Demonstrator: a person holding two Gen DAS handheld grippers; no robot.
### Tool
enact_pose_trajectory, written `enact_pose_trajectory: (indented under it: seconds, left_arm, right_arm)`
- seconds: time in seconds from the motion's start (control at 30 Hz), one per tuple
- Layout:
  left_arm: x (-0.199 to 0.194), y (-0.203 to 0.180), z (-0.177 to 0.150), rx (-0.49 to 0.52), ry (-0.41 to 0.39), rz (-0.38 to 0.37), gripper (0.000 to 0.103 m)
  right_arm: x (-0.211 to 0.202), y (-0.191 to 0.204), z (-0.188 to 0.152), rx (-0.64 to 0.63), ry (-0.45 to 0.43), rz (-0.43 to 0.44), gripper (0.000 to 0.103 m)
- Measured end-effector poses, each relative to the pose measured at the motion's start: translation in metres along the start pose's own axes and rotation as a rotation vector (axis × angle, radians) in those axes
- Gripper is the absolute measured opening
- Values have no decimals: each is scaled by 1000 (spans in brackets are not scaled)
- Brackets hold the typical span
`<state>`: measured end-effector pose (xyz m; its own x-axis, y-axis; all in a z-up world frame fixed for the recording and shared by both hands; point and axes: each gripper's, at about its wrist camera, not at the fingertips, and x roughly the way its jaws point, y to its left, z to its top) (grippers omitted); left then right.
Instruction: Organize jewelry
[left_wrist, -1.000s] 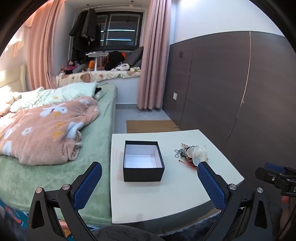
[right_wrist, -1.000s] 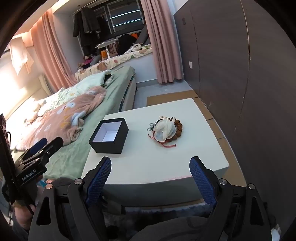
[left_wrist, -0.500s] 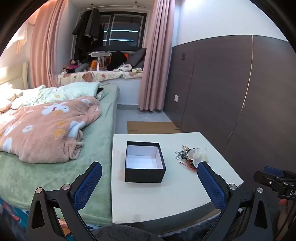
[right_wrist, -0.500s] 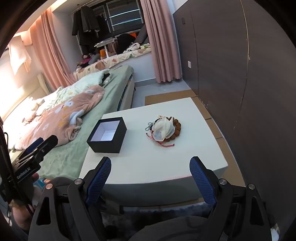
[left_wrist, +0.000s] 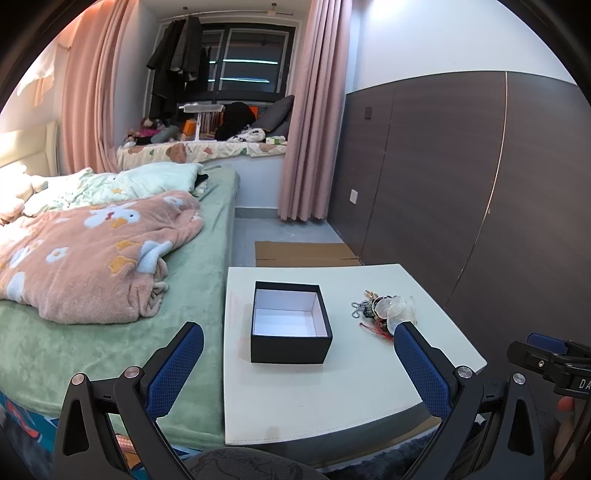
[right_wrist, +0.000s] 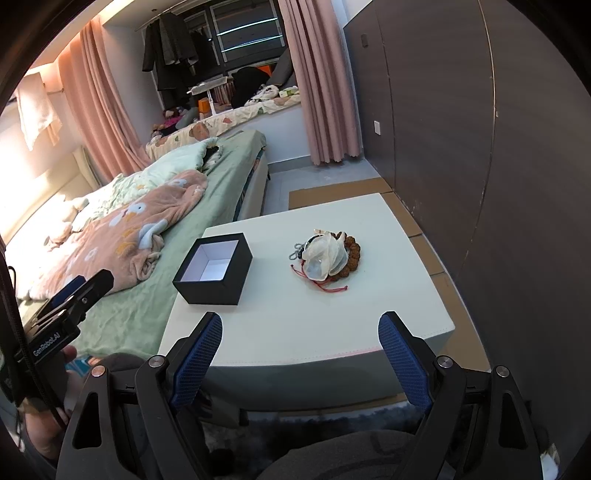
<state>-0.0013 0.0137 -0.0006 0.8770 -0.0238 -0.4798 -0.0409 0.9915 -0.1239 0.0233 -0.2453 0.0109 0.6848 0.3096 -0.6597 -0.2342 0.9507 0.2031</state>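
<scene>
An open black box (left_wrist: 290, 326) with a white inside stands empty on the white table (left_wrist: 332, 398); it also shows in the right wrist view (right_wrist: 214, 273). To its right lies a pile of jewelry (left_wrist: 384, 312): shell pieces, a brown bead bracelet, a metal chain and a red cord, seen from above in the right wrist view (right_wrist: 327, 256). My left gripper (left_wrist: 295, 363) is open and empty, in front of the table's near edge. My right gripper (right_wrist: 300, 349) is open and empty, also short of the table.
A bed (left_wrist: 92, 332) with a green sheet and a pink blanket (left_wrist: 85, 251) borders the table's left side. A dark panelled wall (left_wrist: 461, 203) runs along the right. Cardboard (left_wrist: 303, 253) lies on the floor beyond the table. Pink curtains hang at the back.
Both grippers have shifted slightly, so the views have tilted a little; the box and the jewelry pile have not moved. Both grippers stay open.
</scene>
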Motion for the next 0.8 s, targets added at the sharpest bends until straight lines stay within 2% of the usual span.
enact_pose_trajectory:
  seconds: [0.8]
  left_arm:
    - [-1, 1, 0, -7, 1, -3, 103]
  right_arm:
    - [1, -3, 0, -1, 3, 0, 87]
